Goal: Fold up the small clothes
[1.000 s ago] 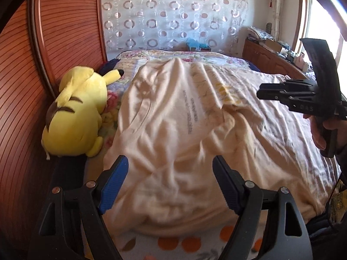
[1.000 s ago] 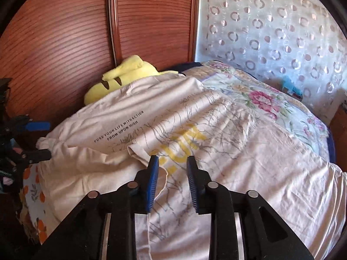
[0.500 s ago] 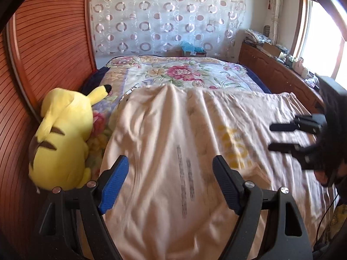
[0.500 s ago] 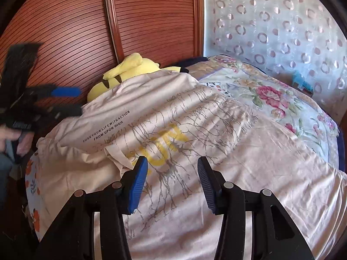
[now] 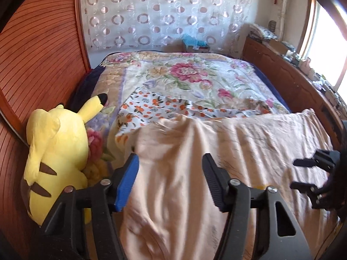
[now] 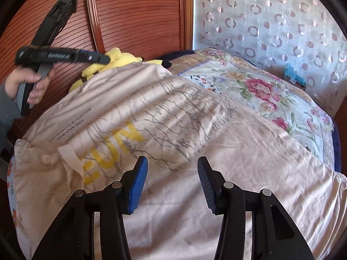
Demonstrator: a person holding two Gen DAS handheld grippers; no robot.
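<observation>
A cream T-shirt [image 5: 195, 173] lies spread on the bed, with grey line print and yellow letters [image 6: 112, 151] in the right wrist view [image 6: 195, 151]. My left gripper [image 5: 170, 179] is open and empty above the shirt's left part. It also shows held high in the right wrist view [image 6: 63, 57]. My right gripper [image 6: 172, 179] is open and empty above the shirt near the print. It also shows at the right edge of the left wrist view [image 5: 303, 175]. Neither gripper holds cloth.
A yellow plush toy [image 5: 54, 156] lies at the bed's left edge against a wooden slatted panel [image 5: 32, 65]. A floral bedspread [image 5: 184, 75] covers the far bed. An orange-dotted cloth [image 5: 156, 106] lies beyond the shirt. A cluttered wooden ledge [image 5: 303, 82] runs along the right.
My right gripper opened, letting go of the shirt's folded edge, and drew back. My left gripper rose and tilted up, showing more of the far bed.
</observation>
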